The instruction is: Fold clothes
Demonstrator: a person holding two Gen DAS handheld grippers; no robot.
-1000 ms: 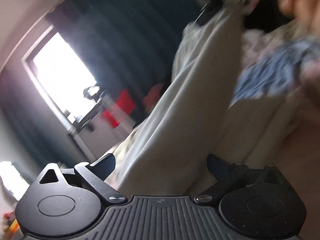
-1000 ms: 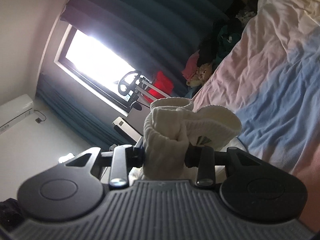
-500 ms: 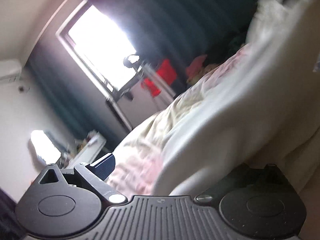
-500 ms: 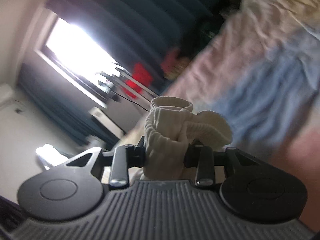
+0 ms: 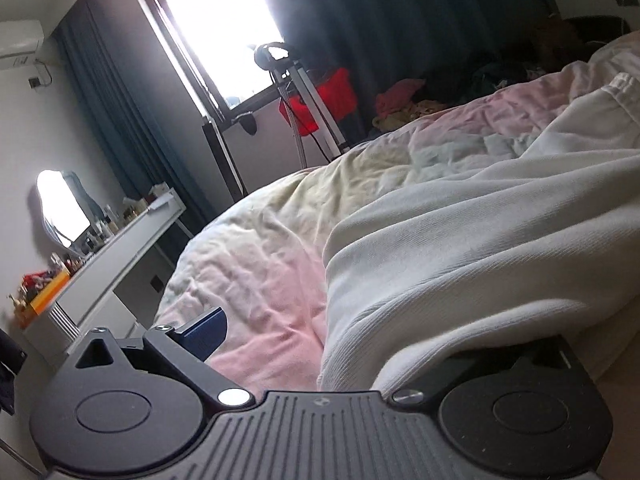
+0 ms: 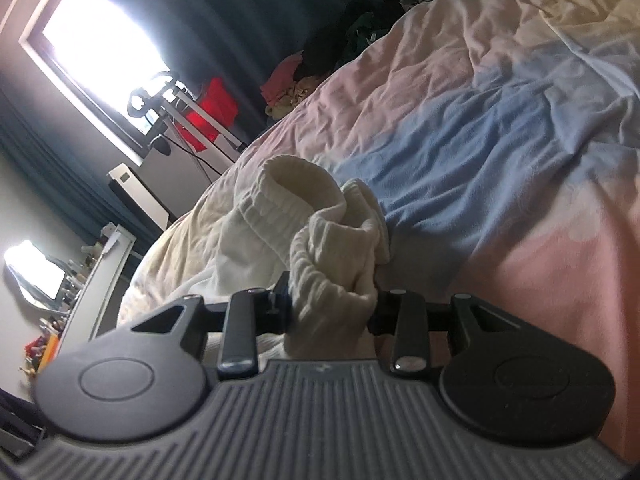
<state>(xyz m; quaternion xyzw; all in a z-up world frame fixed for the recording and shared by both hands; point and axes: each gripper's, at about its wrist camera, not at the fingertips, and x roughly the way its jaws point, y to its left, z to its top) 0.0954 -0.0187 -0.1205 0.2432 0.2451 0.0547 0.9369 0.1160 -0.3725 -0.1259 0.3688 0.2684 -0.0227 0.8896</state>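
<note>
A cream-white garment [image 5: 480, 248] lies spread over the pastel bed cover [image 5: 260, 280] in the left wrist view. It drapes over the right finger of my left gripper [image 5: 332, 344] and hides it. The left finger's blue pad [image 5: 204, 332] stands bare and far off to the side, so this gripper is open. In the right wrist view my right gripper [image 6: 332, 308] is shut on the garment's bunched ribbed cuff [image 6: 320, 240], low over the pink and blue bed cover [image 6: 480, 140].
A bright window [image 5: 216, 28] with dark curtains fills the back wall. A stand with a red cloth [image 5: 320, 96] stands before it. A white desk [image 5: 120, 248] with a mirror and small items runs along the left. Loose clothes [image 6: 288, 88] pile at the bed's far edge.
The garment, hanging a second ago, now lies on the bed. My left gripper swung left and rolled level. My right gripper sank toward the bed with the cuff. The person's hand is gone.
</note>
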